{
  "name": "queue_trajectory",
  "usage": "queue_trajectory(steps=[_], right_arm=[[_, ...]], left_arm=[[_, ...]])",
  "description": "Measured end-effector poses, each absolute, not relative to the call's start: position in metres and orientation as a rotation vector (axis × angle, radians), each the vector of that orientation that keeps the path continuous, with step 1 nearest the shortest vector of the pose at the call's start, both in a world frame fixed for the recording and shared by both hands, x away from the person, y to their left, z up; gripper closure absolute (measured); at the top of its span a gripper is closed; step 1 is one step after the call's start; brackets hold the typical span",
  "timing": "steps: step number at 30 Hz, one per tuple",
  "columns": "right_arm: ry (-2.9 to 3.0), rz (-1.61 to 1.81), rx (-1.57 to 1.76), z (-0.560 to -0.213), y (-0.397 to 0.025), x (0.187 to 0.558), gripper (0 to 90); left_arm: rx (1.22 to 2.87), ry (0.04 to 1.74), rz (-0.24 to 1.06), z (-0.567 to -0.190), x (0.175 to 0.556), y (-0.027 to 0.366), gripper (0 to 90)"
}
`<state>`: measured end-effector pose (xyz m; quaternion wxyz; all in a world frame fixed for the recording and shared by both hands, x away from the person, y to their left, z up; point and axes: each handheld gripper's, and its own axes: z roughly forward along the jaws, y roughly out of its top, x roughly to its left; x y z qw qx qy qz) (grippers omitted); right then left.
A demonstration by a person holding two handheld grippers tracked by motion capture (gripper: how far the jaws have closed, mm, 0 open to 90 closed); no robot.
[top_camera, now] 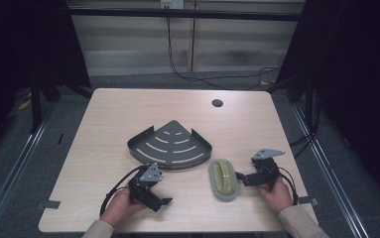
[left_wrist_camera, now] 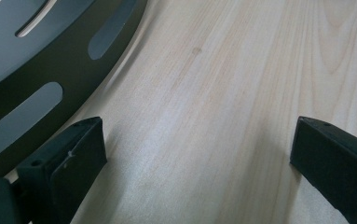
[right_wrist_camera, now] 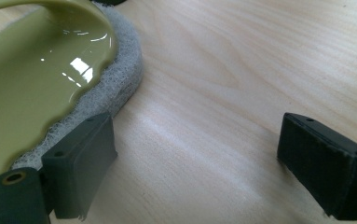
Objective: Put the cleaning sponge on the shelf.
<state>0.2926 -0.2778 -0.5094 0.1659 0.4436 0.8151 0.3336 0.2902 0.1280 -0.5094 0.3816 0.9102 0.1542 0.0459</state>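
- Pale wooden bench (top_camera: 128, 109) is carrying a dark corner shelf (top_camera: 170, 145) at centre and a green scrubber (top_camera: 223, 179) at 4 o'clock.
- Right tongs (top_camera: 238, 175) are gaping, released, one jaw touching the scrubber's sponge edge.
- Left tongs (top_camera: 166, 201) are lying released near the shelf's 7 o'clock.
- Better to be straddling the scrubber squarely before clenching.

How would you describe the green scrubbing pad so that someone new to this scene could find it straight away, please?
Start at the light wooden table and find the dark fan-shaped metal rack near its middle. Just to the right of the rack's curved front edge, beside the right gripper, lies the scrubbing pad. It is the only oval thing there, with a glossy olive-green top on a grey fibrous base.
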Motion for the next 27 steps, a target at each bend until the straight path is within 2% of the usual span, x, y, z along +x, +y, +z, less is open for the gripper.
queue_trajectory(steps=[5, 9, 12, 27], right_arm=[[2.416, 0.840, 1.287, -0.501, -0.273, 0.300, 12.5], [2.486, 0.733, 1.358, -0.491, -0.272, 0.306, 18.7], [2.541, 0.695, 1.436, -0.483, -0.269, 0.310, 27.7], [2.620, 0.512, 1.535, -0.427, -0.246, 0.321, 35.7]], left_arm=[[2.322, 0.394, 0.117, -0.509, 0.290, 0.128, 2.8], [2.322, 0.394, 0.117, -0.509, 0.290, 0.128, 2.8], [2.323, 0.394, 0.117, -0.509, 0.290, 0.128, 2.8], [2.323, 0.394, 0.117, -0.509, 0.290, 0.128, 2.8]])
